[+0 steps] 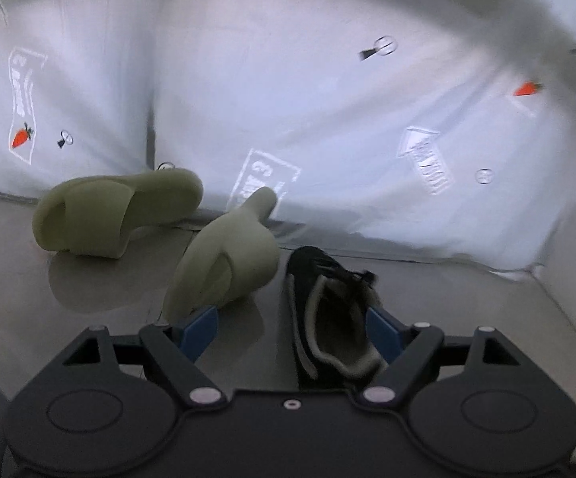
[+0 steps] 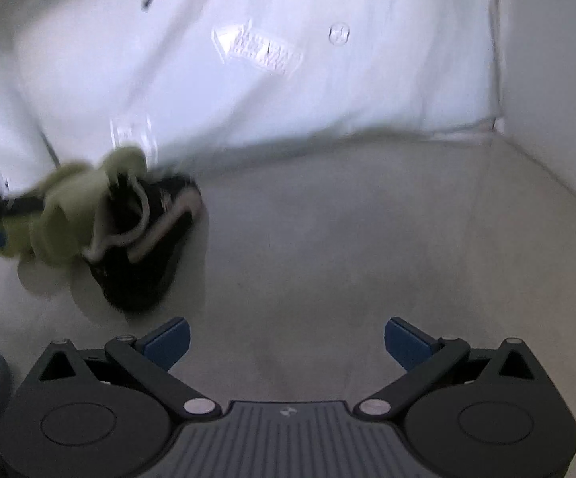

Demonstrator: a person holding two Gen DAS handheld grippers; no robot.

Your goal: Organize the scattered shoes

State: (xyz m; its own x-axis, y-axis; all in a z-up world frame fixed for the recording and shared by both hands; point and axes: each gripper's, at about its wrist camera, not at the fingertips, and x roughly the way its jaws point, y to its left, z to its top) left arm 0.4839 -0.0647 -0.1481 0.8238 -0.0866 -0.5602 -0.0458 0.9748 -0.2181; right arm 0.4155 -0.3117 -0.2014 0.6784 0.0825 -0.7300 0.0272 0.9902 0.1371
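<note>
**Q:** Where does the black shoe (image 1: 327,310) lie relative to the left gripper (image 1: 291,328)?

**A:** Directly ahead and low, on the grey floor (image 1: 467,310). In the left wrist view the heel end sits between the blue fingertips (image 1: 198,328), nearer the far-side one; the toe points away toward the white sheet (image 1: 327,119). The shoe's long axis runs roughly parallel to the fingers.

**Q:** State of the left gripper?

**A:** Jaws spread wide. Whether a pad touches the shoe cannot be told; nothing is clamped.

**Q:** And the green slippers?

**A:** One green slipper (image 1: 228,259) lies tilted just beside the black shoe, its near end at the other fingertip. The second green slipper (image 1: 108,211) rests farther off, by the sheet.

**Q:** Right gripper (image 2: 286,342)?

**A:** Jaws wide apart, empty, over bare floor. In its view the shoes appear well off to one side, blurred.

**Q:** Which arm is nearer?

**A:** The left, clearly. Judgement: closing across the heel collar is the likely grasp; the adjacent slipper may be nudged.
</note>
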